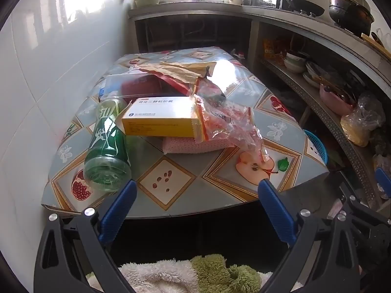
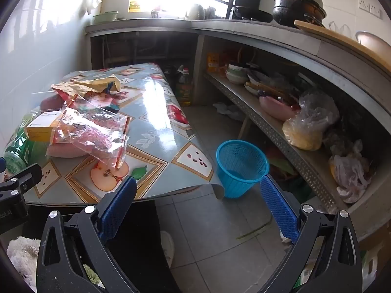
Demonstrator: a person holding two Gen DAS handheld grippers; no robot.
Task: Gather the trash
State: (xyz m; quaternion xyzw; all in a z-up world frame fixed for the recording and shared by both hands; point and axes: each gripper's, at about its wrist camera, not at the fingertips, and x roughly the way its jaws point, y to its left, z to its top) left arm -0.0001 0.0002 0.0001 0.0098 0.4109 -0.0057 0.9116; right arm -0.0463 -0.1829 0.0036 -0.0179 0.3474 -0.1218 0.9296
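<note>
Both tongs hang spread wide with nothing between their blue pads. The left tongs [image 1: 196, 193] hover over the near edge of the desk [image 1: 220, 190]; just beyond the left pad lies a green plastic bottle [image 1: 107, 146] on its side, and further ahead a yellow and white box [image 1: 161, 117] rests on a pink pack, with a crumpled clear wrapper [image 1: 227, 119] draped to its right. The right tongs [image 2: 198, 190] point past the desk corner, toward the floor, where a blue mesh basket [image 2: 240, 168] stands just beyond the right pad, apart from the trash.
</note>
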